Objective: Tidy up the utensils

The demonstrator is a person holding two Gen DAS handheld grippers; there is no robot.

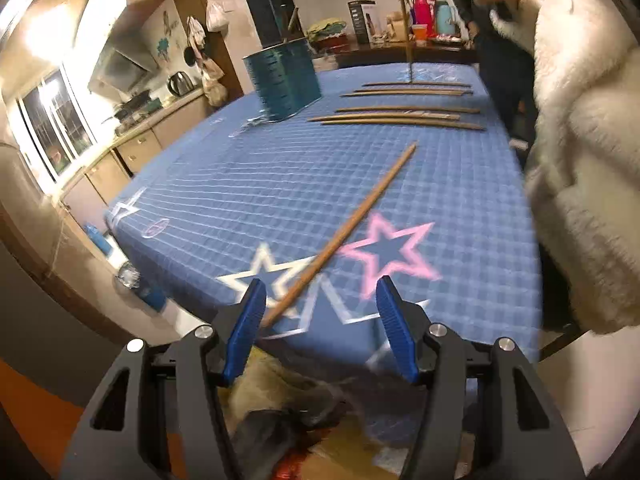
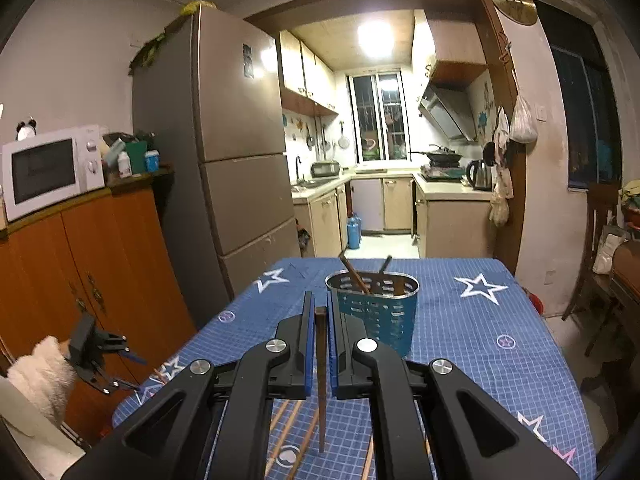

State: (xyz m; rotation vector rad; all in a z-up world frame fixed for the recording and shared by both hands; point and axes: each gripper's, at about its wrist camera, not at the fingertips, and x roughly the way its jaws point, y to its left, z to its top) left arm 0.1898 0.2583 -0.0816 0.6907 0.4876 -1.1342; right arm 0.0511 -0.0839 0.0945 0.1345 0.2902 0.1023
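**A:** Start close in. What is the left hand-held gripper [image 1: 320, 312] doing?

**B:** It is released. Its blue pads [image 1: 250, 320] stand apart over the near edge of the tabletop [image 1: 240, 184]. A single chopstick [image 1: 344, 232] lies slanting on the blue star-print cloth, its near end between the pads or touching the left one; the blur there makes that hard to call. Either way nothing is clamped.

**A:** And the right one?

**B:** The right hand-held gripper [image 2: 321, 312] is clenched on a dark chopstick [image 2: 321, 380], which hangs upright with its tip just above the cloth.

**A:** So what is still loose?

**B:** Beyond the slanted one, a row of chopsticks [image 1: 400, 118] lies side by side across the cloth, roughly six I would say. They sit below the right hand-held gripper, just beside the person's white fleece sleeve [image 1: 580, 160].

**A:** And the destination?

**B:** The teal utensil holder [image 2: 374, 312] stands upright farther back, near the middle of the tabletop. Two or so utensils already lean inside it.

**A:** How far along, then?

**B:** Early, by my reckoning. A couple are in, one is in the air and near the holder, and most still wait on the cloth, the slanted one included.
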